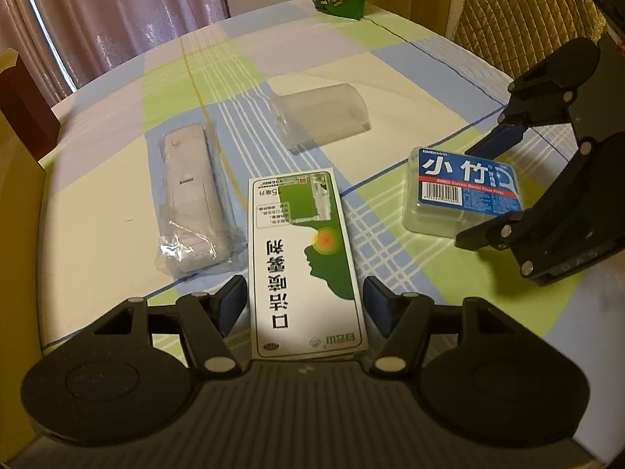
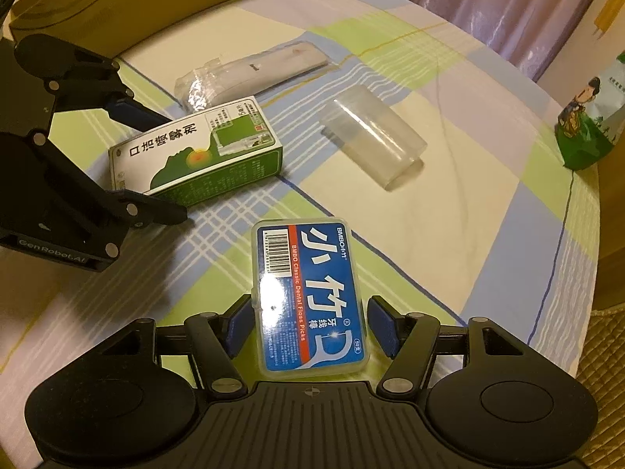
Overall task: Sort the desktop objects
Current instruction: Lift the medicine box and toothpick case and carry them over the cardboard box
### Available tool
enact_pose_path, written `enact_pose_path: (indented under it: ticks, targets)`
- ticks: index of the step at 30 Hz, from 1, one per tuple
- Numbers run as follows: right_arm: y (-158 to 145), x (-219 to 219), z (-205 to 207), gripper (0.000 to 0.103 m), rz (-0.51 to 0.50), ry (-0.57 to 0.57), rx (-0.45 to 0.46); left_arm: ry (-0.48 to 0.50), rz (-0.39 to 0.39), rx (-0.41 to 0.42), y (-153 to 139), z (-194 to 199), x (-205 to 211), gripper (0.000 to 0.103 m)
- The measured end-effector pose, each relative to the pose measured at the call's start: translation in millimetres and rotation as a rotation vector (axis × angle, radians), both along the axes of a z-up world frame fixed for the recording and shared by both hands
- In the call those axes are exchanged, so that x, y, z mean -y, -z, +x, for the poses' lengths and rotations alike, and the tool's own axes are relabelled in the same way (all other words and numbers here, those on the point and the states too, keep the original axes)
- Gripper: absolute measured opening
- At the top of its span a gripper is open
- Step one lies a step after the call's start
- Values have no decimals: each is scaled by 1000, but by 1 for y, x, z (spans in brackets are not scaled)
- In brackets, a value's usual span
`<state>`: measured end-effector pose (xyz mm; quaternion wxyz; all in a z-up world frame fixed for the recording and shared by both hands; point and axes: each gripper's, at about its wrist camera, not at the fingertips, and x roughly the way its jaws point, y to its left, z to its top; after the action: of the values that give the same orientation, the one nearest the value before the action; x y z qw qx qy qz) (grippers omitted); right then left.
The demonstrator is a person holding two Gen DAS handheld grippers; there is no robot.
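The left wrist view showed a round table (image 1: 449, 90) under a checked cloth of green, blue and cream, with a purple curtain (image 1: 117, 11) behind it. The left gripper (image 1: 306, 305) stood wide apart around the green and white box (image 1: 304, 258), not pinching it. Right of the box, the right gripper (image 2: 308, 326) stood spread around the blue floss case (image 2: 308, 297). Beyond the box lay a clear tube (image 1: 320, 117).

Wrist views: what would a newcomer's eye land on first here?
The green-and-white box lying flat between the open left gripper pads, and the blue floss-pick case bracketed likewise by the open right gripper. Behind them, a clear plastic cup lies on its side on the plaid tablecloth.
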<state>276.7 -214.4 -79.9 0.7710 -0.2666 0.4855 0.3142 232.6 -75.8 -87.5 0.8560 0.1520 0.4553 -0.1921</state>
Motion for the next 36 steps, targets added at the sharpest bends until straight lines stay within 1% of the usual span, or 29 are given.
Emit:
enact_pose_path:
  ticks: [6, 7, 8, 11, 12, 15, 23, 29, 36]
  targets:
    - [-1, 0, 0, 63, 20, 24, -15, 5, 1, 6, 1, 5, 3, 60]
    - [-1, 0, 0, 63, 23, 28, -16, 7, 2, 6, 1, 6, 3, 59]
    - [-1, 0, 0, 63, 24, 32, -17, 8, 3, 6, 1, 7, 3, 54]
    - [-1, 0, -1, 62, 27, 42, -18, 15, 2, 2, 1, 7, 3, 52]
    - [-1, 0, -2, 58, 27, 46, -18, 18, 1, 1, 1, 7, 2, 52]
    - [-4, 1, -4, 58, 35, 69, -12, 26, -4, 7, -2, 2, -1, 52]
    - [-30, 0, -14, 58, 102, 111, 29, 11, -24, 42, -26, -15, -19, 50]
    - [-53, -14, -18, 58, 133, 101, 68, -14, -39, 90, -51, -28, -37, 50]
    - [-78, -44, -25, 58, 168, 48, 117, -66, -55, 151, -83, -44, -64, 50]
